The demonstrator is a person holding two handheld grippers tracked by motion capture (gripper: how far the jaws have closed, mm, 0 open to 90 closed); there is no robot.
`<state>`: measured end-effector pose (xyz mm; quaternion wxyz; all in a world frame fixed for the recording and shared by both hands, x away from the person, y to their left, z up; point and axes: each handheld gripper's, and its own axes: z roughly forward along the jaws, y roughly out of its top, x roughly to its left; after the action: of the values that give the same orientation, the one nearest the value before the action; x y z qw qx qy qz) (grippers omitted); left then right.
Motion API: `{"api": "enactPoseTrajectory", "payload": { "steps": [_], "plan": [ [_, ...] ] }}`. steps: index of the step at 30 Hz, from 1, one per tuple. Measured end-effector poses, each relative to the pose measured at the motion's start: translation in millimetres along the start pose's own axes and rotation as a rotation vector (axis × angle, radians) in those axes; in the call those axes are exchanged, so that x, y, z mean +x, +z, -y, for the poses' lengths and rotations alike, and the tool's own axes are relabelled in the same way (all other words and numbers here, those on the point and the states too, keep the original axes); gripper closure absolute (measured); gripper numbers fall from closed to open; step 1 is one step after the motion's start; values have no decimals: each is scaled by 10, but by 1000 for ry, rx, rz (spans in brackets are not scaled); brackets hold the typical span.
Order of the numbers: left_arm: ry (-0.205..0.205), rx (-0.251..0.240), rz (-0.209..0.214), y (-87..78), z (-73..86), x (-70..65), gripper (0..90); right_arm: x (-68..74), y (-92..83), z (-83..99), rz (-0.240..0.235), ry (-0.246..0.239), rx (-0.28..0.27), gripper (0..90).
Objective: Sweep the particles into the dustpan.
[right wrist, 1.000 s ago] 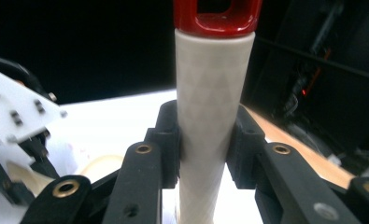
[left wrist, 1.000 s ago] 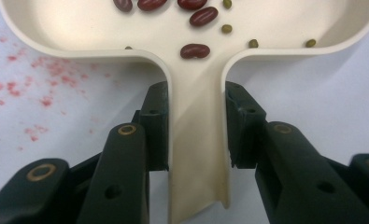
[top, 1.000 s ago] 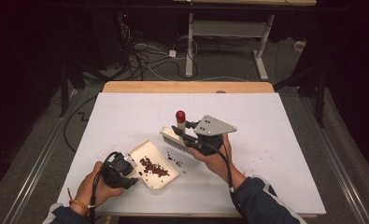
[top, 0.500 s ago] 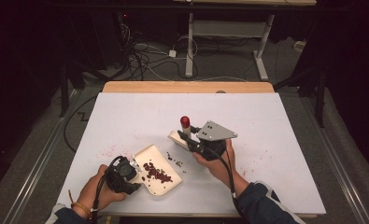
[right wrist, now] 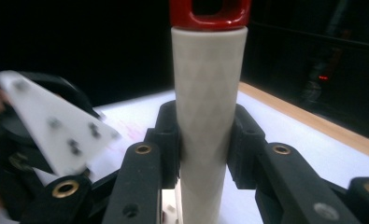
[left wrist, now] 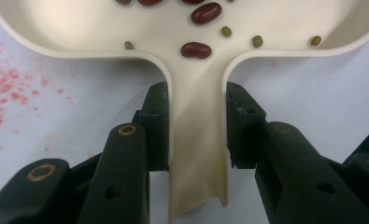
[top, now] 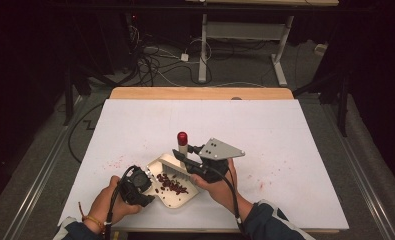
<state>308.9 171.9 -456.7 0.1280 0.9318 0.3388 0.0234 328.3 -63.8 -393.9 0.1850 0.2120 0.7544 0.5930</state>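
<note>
— What are we seeing close up that the high view is hiding?

— The left gripper point(left wrist: 196, 135) is pinching the cream dustpan point(left wrist: 196, 93) by its handle on the table point(top: 285, 140), beans point(left wrist: 205, 13) inside; the right gripper point(right wrist: 203, 140) is clamping the red-capped brush point(right wrist: 208, 93) handle.

high view looks down from above the table point(top: 285, 150); each gripper view peers closely along its own jaws.
</note>
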Motion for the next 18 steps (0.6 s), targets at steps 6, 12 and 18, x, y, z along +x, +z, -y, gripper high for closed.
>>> {"api": "enactPoseTrajectory", "payload": {
  "steps": [6,12,18],
  "plan": [
    [3,-5,1,5,2,2,642,3,-56,-75,49,-67,-7,701],
    [7,-9,-2,7,6,2,641,-97,-249,-139,75,-83,4,700],
    [11,-10,-8,5,9,-6,641,-242,-502,-111,75,-91,38,700]
  ]
}}
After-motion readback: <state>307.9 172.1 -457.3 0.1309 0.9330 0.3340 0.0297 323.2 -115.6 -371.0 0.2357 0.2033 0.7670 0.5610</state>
